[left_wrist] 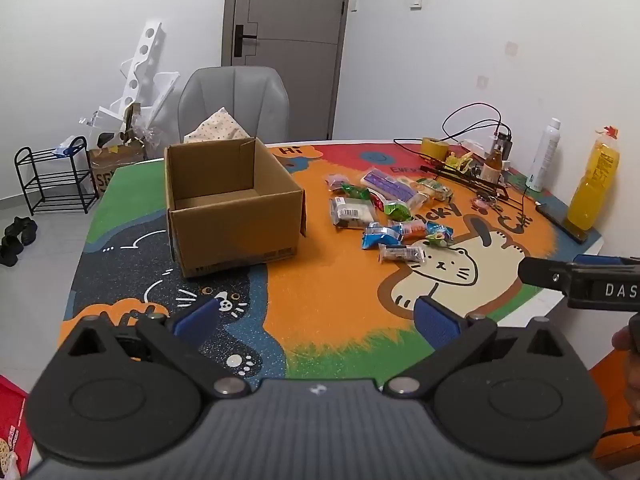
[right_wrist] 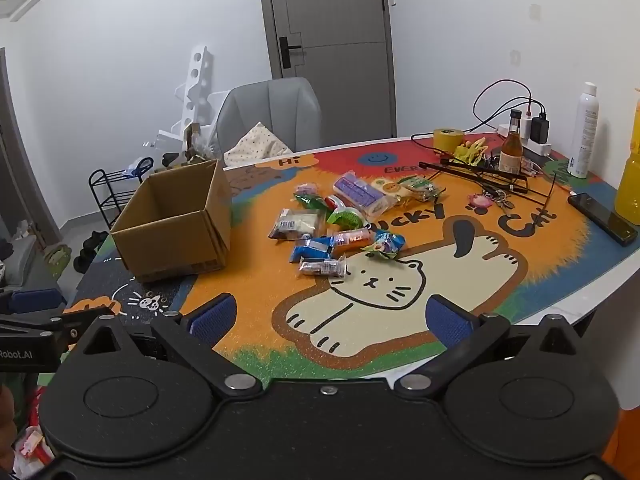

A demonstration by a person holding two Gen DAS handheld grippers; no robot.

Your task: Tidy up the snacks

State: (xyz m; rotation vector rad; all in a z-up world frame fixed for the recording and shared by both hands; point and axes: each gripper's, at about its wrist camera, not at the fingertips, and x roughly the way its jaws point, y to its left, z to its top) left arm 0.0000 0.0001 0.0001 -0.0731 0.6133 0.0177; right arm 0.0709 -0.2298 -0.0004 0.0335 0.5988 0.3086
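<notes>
Snacks [left_wrist: 384, 216] are seen scattered in a loose pile on the cartoon-cat mat [left_wrist: 340, 304], just to the right of an open cardboard box [left_wrist: 234, 204], which serves as the landmark here. The box is shown upright with nothing visible inside it. Among the wrappers, a purple-and-white packet [right_wrist: 360, 194] is placed farthest from the box's near edge, a clear packet with a barcode label [right_wrist: 294, 222] lies nearest the box, and a blue packet [right_wrist: 314, 248] and a small clear-wrapped bar [right_wrist: 323, 267] are set at the pile's near side. Well beyond the pile, away from the box, a roll of yellow tape [left_wrist: 434, 148], a brown glass bottle [right_wrist: 512, 148], a white spray can [right_wrist: 584, 130] and a yellow drink bottle [left_wrist: 594, 184] are seen. A grey chair [left_wrist: 234, 100] is placed behind the box.

The left gripper [left_wrist: 316, 314] is held over the mat's near edge, in front of the box, its jaws spread wide with nothing between them. The right gripper [right_wrist: 330, 316] is held likewise, further right of the box, jaws wide apart and holding nothing.
</notes>
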